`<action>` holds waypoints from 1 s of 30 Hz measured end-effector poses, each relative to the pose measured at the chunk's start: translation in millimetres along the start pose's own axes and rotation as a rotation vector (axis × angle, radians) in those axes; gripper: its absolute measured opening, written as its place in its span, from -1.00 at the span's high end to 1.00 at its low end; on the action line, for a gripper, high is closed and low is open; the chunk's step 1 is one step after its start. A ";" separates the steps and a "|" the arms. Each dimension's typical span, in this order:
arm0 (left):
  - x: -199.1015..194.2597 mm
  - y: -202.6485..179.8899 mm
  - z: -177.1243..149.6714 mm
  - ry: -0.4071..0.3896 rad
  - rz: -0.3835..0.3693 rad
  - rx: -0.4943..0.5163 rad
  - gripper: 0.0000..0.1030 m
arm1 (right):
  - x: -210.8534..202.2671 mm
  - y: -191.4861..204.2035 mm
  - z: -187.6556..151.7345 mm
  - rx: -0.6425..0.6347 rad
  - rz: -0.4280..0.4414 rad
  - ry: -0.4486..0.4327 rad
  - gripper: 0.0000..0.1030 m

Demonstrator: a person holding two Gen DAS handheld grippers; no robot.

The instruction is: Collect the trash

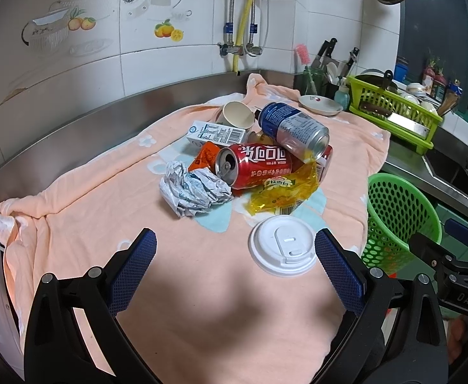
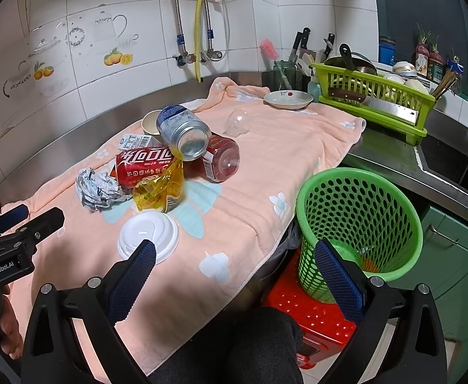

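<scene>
Start of collection, nothing picked yet. Left claw (image 1: 234,262) hovers low over the towel-covered tabletop (image 1: 83,211), fingers wide apart, empty. Right claw (image 2: 234,272) also apart and empty, hanging off the tabletop edge near the green basket (image 2: 358,217). White cup lid (image 1: 283,245) lies flat just ahead of the left claw, by its right finger: likely first grab, needs an edge pinch. Beyond it sits the trash pile: crumpled paper (image 1: 192,192), yellow wrapper (image 1: 282,192), red can (image 1: 253,166), blue can (image 1: 293,129), carton (image 1: 216,133), paper cup (image 1: 237,114).
</scene>
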State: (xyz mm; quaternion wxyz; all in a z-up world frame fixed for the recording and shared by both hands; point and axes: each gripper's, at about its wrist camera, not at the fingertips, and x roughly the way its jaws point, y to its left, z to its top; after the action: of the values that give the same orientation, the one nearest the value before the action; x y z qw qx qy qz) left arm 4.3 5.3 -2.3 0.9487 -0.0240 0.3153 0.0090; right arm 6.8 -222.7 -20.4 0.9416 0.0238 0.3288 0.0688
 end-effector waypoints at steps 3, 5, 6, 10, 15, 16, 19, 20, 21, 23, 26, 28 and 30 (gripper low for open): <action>0.5 0.6 0.2 0.001 0.002 -0.003 -0.90 | 2.3 2.0 0.3 -0.003 0.000 0.005 -0.87; 0.9 1.3 -0.1 0.001 0.003 -0.005 -0.90 | 2.4 2.8 -0.2 -0.006 -0.001 0.003 -0.87; 1.0 1.4 -0.1 0.002 0.003 -0.005 -0.90 | 2.5 2.8 -0.2 -0.006 -0.001 0.002 -0.87; 1.3 1.5 -0.3 0.002 0.004 -0.005 -0.90 | 2.7 2.8 -0.2 -0.006 -0.001 0.003 -0.87; 2.0 2.2 -0.5 0.003 0.006 -0.007 -0.90 | 4.8 4.3 -0.2 -0.011 0.005 0.006 -0.87; 2.8 2.7 -0.4 0.004 0.006 -0.008 -0.90 | 5.5 5.0 0.0 -0.012 0.006 0.006 -0.87; 4.6 3.4 -0.2 0.007 0.009 -0.010 -0.90 | 7.9 5.3 0.5 -0.017 0.010 0.008 -0.87; 5.1 3.5 0.2 0.009 0.010 -0.010 -0.90 | 8.8 5.3 0.7 -0.019 0.011 0.008 -0.87; 6.3 3.9 0.0 0.011 0.012 -0.011 -0.90 | 9.6 5.3 0.9 -0.021 0.012 0.008 -0.87; 8.6 4.2 0.1 0.016 0.015 -0.012 -0.90 | 11.3 4.8 2.5 -0.024 0.016 0.008 -0.87; 11.5 6.1 0.2 0.024 0.021 -0.017 -0.90 | 15.0 5.5 5.8 -0.033 0.021 0.008 -0.87; 13.7 8.0 0.8 0.029 0.026 -0.021 -0.90 | 18.0 6.2 9.3 -0.040 0.029 0.007 -0.87; 15.9 9.8 1.3 0.034 0.030 -0.025 -0.90 | 21.5 8.3 14.1 -0.057 0.040 0.006 -0.87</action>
State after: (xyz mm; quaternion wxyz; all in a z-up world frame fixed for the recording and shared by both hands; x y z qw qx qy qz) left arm 17.6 15.2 -11.2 0.9426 -0.0311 0.3313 0.0268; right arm 31.3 -211.4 -21.8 0.9393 0.0034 0.3291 0.0972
